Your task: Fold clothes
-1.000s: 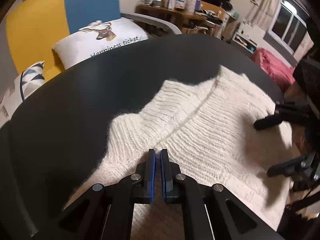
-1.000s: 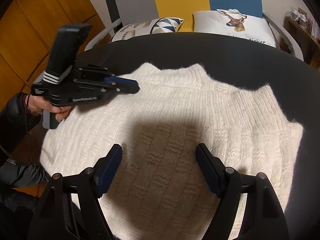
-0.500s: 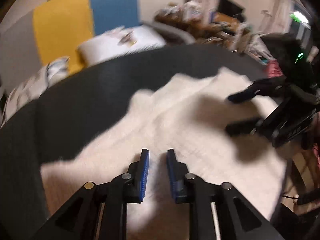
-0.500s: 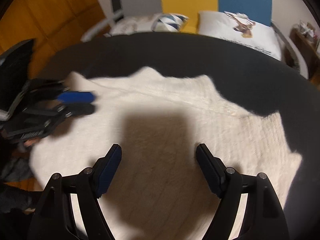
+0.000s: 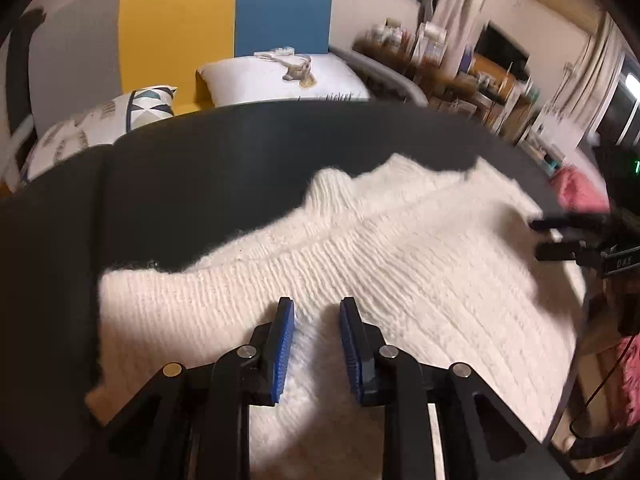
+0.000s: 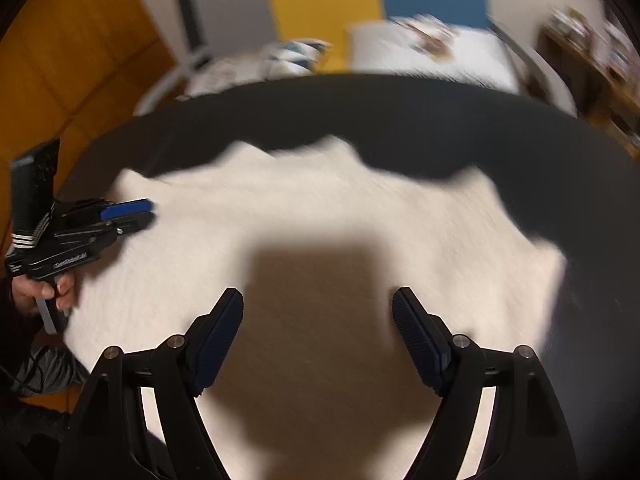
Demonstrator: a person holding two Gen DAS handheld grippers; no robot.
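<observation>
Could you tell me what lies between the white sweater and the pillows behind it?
Only bare dark table separates the sweater from the pillows, clearest in the left wrist view.

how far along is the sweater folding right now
Done: the white knit sweater lies spread on the dark table; its far edge is uneven, but the pictures cannot settle whether a fold sits there. In hand: nothing. The left tool and right tool both hover open over the knit, gripping no fabric. Left: probably most of the folding, beginning with a grasp on an edge.
</observation>
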